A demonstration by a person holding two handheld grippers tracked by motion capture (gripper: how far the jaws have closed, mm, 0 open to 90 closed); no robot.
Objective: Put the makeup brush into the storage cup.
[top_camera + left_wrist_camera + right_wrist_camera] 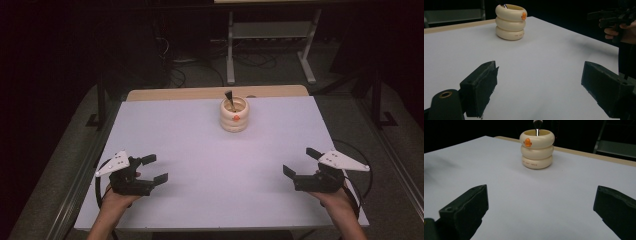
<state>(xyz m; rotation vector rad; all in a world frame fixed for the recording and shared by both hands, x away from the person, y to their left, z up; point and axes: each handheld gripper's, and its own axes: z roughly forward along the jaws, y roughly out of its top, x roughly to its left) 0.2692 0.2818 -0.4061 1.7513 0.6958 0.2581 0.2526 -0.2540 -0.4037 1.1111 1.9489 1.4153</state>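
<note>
One cream cup (pixel 234 115) with one brush (pixel 229 97) inside sits at the desk's (pixel 210 150) far middle, well apart from both. Left hand-held gripper (pixel 154 168) and right hand-held gripper (pixel 301 162): two total, jaws wide, empty, nearer than the cup.

Cream ringed holder (pixel 537 148): glossy, smooth, ceramic-like
White table sheet (pixel 200 150): matt, smooth
Black gripper jaws: dull, rough plastic
Table edge at 12 o'clock (pixel 175 93): pale wood

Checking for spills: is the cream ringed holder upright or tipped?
Upright: the holder stands flat on the table, rim up.
</note>
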